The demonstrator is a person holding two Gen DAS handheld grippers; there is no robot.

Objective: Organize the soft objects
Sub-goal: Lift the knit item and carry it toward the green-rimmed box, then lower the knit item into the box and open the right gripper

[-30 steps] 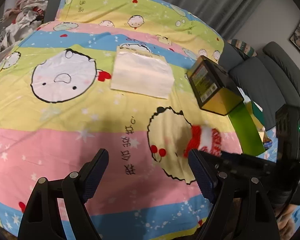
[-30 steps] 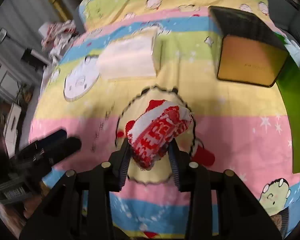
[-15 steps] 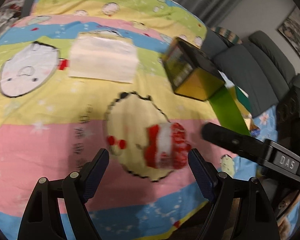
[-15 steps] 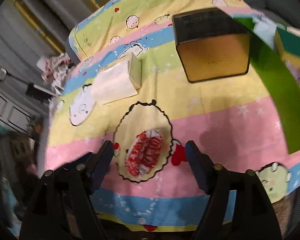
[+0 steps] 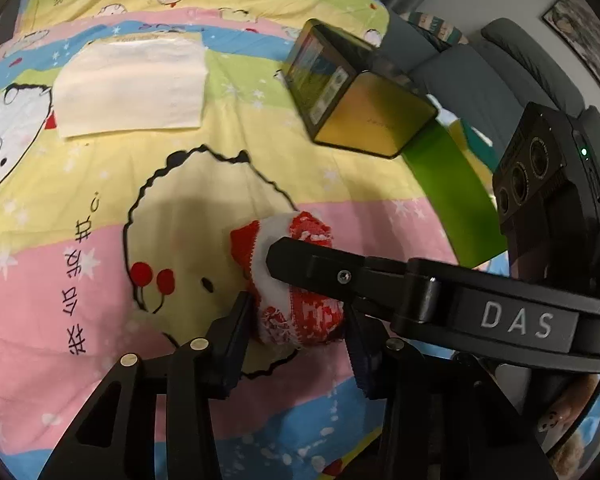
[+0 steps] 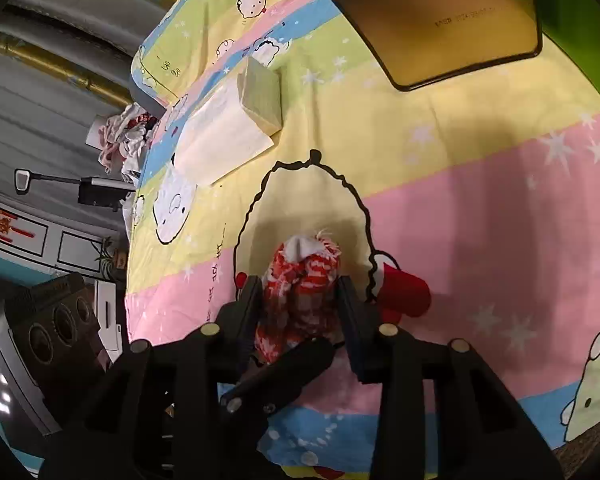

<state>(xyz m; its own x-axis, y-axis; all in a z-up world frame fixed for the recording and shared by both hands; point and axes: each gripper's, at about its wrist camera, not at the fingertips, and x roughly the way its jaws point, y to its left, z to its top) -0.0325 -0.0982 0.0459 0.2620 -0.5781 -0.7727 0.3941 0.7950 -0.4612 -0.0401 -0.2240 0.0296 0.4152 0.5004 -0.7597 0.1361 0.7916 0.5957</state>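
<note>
A red-and-white knitted sock (image 5: 296,304), rolled into a bundle, lies on the striped cartoon bedspread (image 5: 60,280). My left gripper (image 5: 298,312) has the bundle between its closing jaws, and both pads touch its sides. One finger (image 5: 320,272) of my right gripper crosses over the top of the bundle in this view. In the right wrist view the sock (image 6: 300,276) sits between the closing jaws of my right gripper (image 6: 299,286), pads against both sides. A left finger (image 6: 284,372) lies across the foreground there.
A white tissue pack (image 5: 132,84) lies further back on the bedspread. A dark box with a golden face (image 5: 360,92) stands to its right, beside a green strip (image 5: 452,200). A grey sofa (image 5: 480,80) is behind. A clothes pile (image 6: 124,140) sits at the bed's far corner.
The right gripper let go of the sock, drew back with jaws wide, then closed on it again. The left gripper moved in from the left and closed around the same sock.
</note>
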